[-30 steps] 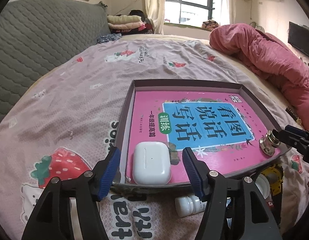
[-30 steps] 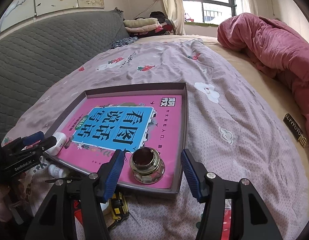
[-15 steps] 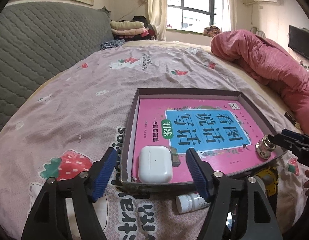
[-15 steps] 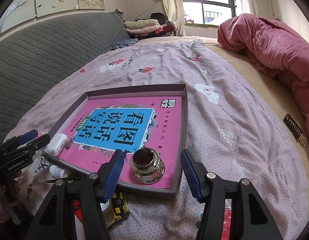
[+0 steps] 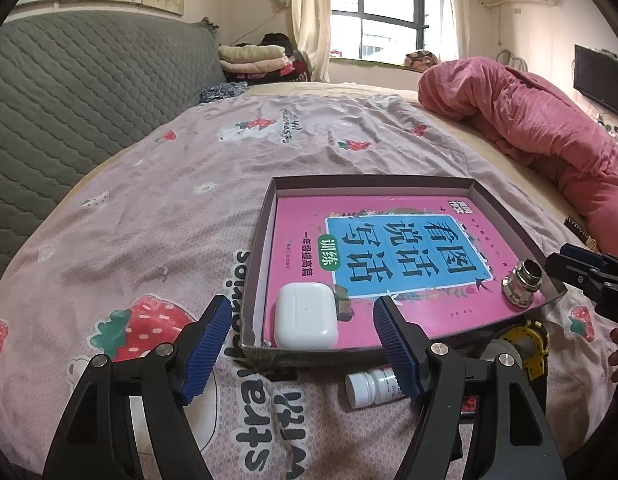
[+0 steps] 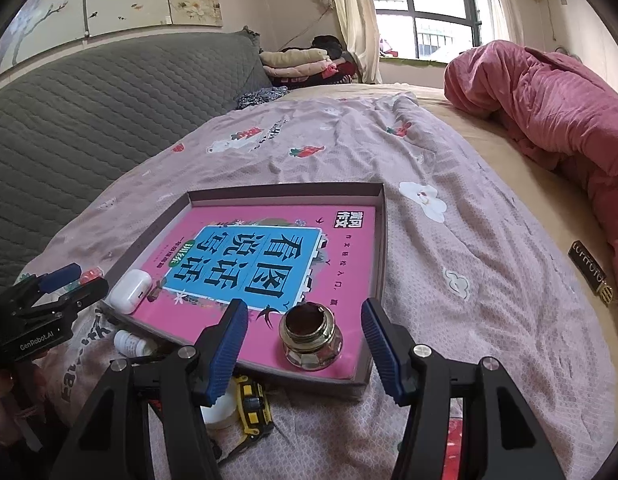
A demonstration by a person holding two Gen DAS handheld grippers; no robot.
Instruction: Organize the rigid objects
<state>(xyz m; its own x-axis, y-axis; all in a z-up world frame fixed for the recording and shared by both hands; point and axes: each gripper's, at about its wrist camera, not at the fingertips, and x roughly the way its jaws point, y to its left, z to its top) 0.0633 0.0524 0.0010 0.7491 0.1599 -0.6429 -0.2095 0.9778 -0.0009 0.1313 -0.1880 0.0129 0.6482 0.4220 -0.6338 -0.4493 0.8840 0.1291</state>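
**One tray, two things on the book, both grippers empty**

One shallow cardboard tray (image 5: 505, 216) lies on the bed (image 5: 149, 216), and one pink book (image 6: 349, 256) fills its floor. Two things rest on the book. One is a white earbud case (image 5: 305, 316), at the tray's near left corner as the left wrist view shows it. The other is a brass-rimmed glass jar (image 6: 311, 338) without a lid, at the tray's near right corner in the right wrist view.

The left gripper (image 5: 303, 354) hangs at 6 o'clock of the earbud case. Its jaws are spread wide to either side of the case, not touching it, and they hold nothing. The right gripper (image 6: 301, 354) hangs at 6 o'clock of the jar, its jaws also well apart and clear of the glass, holding nothing.

Outside the tray, on the bedsheet along its near edge, lie one small white pill bottle (image 5: 373, 386) on its side and one yellow tape measure (image 6: 253, 408). A round white item beside the tape measure is too hidden to name. One rolled pink quilt (image 6: 549, 100) lies at 2 o'clock, well apart from the tray.
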